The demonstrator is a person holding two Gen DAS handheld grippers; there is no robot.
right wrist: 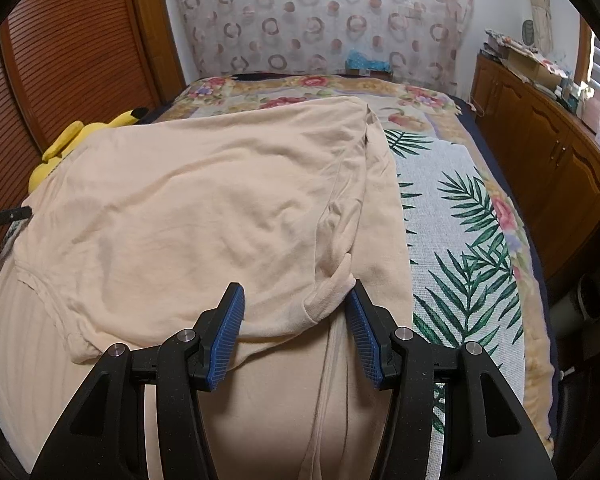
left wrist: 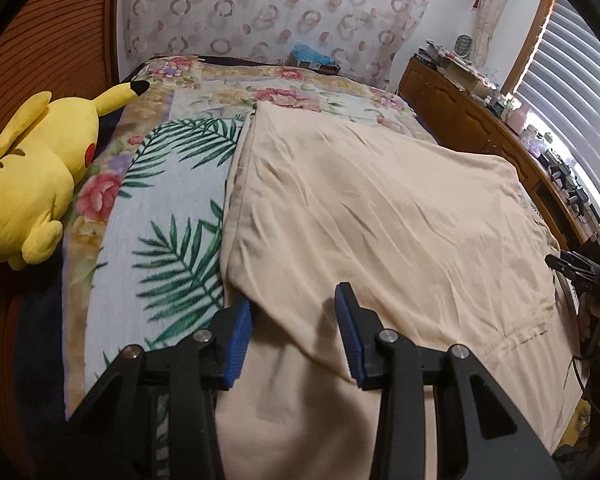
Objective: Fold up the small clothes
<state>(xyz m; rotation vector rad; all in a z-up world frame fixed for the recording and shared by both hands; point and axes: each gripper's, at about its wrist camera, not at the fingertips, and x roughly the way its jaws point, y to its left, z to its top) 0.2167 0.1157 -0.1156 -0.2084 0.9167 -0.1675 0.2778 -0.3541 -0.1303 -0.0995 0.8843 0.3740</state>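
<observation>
Two grippers, left (left wrist: 294, 334) and right (right wrist: 296, 334), straddled the shirt's (left wrist: 372, 208) near hem at six o'clock, fingers apart, gripping nothing yet. We judged the fold barely begun. Next, both should pinch and carry the hem toward twelve.

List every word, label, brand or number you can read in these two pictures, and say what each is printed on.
No text can be read in either view.
Small white marks on the other claw's black arm at the left edge: too small and blurred to read.
Boxes and papers on the wooden cabinet: any print is too small to read.
</observation>
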